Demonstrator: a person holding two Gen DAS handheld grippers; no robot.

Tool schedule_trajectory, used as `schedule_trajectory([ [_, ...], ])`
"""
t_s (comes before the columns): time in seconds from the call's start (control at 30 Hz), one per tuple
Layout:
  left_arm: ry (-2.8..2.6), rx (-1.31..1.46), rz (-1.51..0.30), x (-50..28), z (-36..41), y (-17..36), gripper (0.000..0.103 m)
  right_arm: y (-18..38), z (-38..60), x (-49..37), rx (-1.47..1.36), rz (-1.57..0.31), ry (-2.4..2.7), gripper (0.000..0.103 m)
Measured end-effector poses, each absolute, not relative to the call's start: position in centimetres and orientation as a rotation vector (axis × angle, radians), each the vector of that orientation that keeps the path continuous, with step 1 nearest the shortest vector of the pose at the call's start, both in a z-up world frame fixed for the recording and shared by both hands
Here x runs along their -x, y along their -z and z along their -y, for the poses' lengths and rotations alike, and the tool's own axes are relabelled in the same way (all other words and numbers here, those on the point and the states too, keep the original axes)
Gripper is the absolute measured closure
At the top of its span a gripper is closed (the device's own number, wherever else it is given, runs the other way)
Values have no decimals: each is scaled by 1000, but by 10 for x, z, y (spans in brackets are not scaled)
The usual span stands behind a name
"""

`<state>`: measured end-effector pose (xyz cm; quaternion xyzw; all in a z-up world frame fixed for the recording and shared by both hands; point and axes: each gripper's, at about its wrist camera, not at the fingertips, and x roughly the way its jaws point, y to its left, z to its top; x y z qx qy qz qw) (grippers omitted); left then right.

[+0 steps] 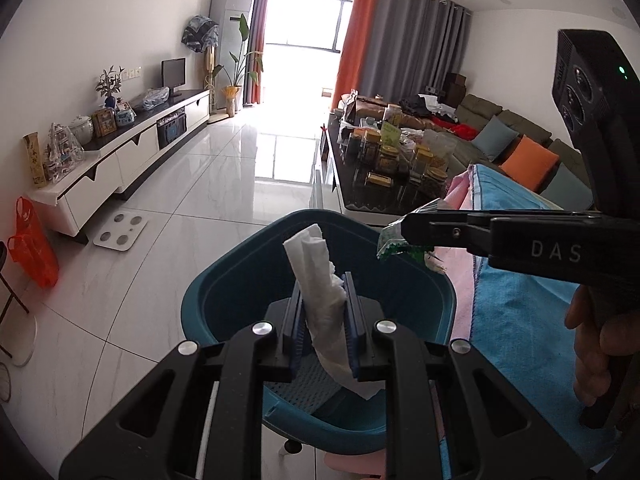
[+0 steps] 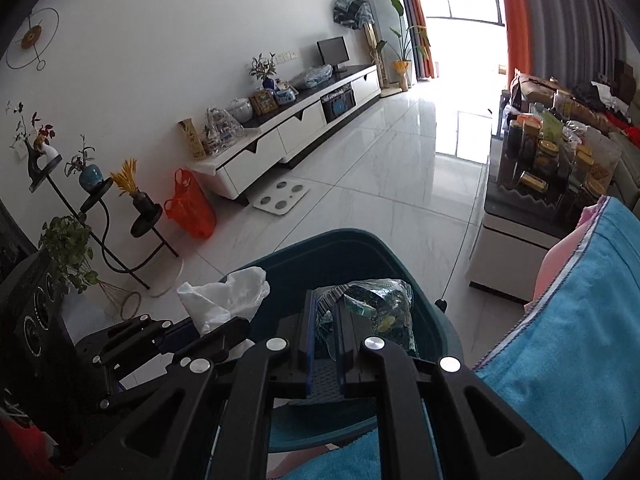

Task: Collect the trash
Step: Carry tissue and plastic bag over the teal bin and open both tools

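Observation:
My left gripper (image 1: 322,280) is shut on a crumpled white tissue (image 1: 316,276) and holds it over the open teal bin (image 1: 224,304). My right gripper (image 2: 325,300) is shut on a crinkled green plastic wrapper (image 2: 372,300), also above the teal bin (image 2: 360,246). In the left wrist view the right gripper (image 1: 408,232) comes in from the right with the wrapper (image 1: 390,240) at its tip, over the bin's right rim. In the right wrist view the left gripper (image 2: 236,326) sits at the left with the tissue (image 2: 224,296).
A blue towel over pink cloth (image 1: 520,304) covers a surface right of the bin. A coffee table crowded with jars (image 1: 400,160) stands beyond. A white TV cabinet (image 1: 120,160), a scale (image 1: 120,232) and an orange bag (image 1: 32,248) are at the left on tiled floor.

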<state>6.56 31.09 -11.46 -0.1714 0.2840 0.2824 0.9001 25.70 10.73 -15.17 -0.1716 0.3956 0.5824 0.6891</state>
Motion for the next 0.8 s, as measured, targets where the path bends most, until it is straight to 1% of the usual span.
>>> schedule_trajectory([
  [0.23,-589,363,-633,-89,-321,141,85,165,-128,-252,463,-941,-1295,96],
  [0.33,-590,363,-649,-99,-326,149,84,167,-132,-254,473,-963,-1288,92],
  [0.43,-590,359,-657,-106,-325,155,84,170,-134,-255,480,-976,-1282,92],
  [0.5,-590,355,-662,-108,-326,159,80,171,-134,-256,483,-987,-1278,91],
  [0.57,-589,355,-664,-109,-327,162,72,171,-134,-257,483,-990,-1272,88],
  [0.6,-591,352,-661,-109,-328,163,70,171,-134,-258,480,-994,-1272,86],
  [0.67,-588,352,-658,-109,-328,165,59,171,-133,-259,471,-1002,-1260,76],
  [0.7,-592,350,-656,-110,-329,165,57,171,-132,-261,466,-1002,-1260,70],
  [0.77,-591,349,-650,-109,-328,164,55,171,-132,-263,453,-1013,-1259,68],
  [0.8,-595,349,-646,-108,-327,163,53,171,-132,-263,451,-1014,-1256,65],
])
